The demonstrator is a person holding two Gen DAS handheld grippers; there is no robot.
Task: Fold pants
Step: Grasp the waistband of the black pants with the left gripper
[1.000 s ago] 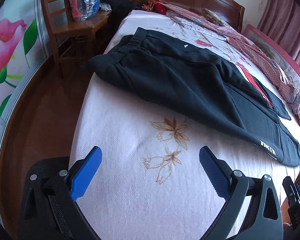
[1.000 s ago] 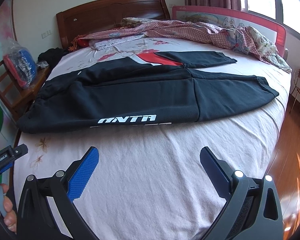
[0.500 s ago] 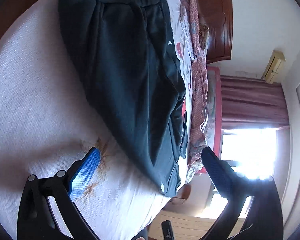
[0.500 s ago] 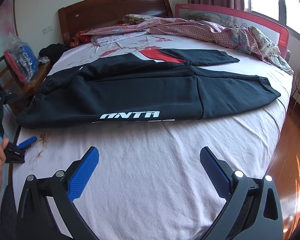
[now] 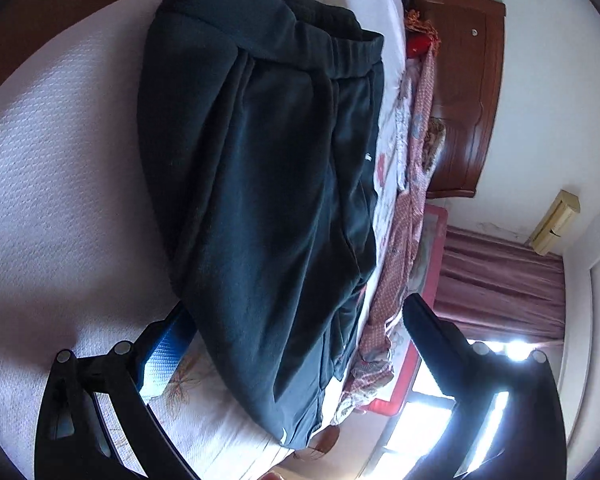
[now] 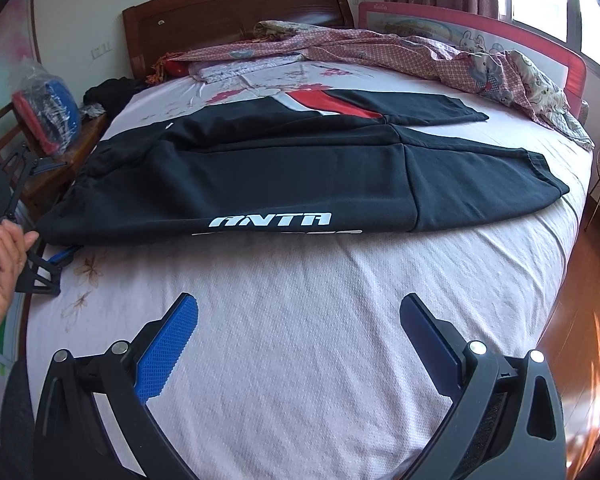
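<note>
Black pants with white lettering lie flat across the bed, waistband to the left, leg cuffs to the right. They fill the left wrist view, which is rolled on its side. My left gripper is open, turned on edge at the pants' waist end, its lower blue finger slid under the near edge of the cloth. It shows in the right wrist view at the bed's left edge, held by a hand. My right gripper is open and empty over the sheet, short of the pants.
The pink sheet covers the bed. A crumpled checked quilt lies along the far side by a red bed rail. A wooden headboard stands behind. A chair with a bag stands at the left. Wooden floor lies to the right.
My left gripper has rolled onto its side and moved in to the waist end of the pants, its lower finger going under the cloth edge. My right gripper has barely moved.
</note>
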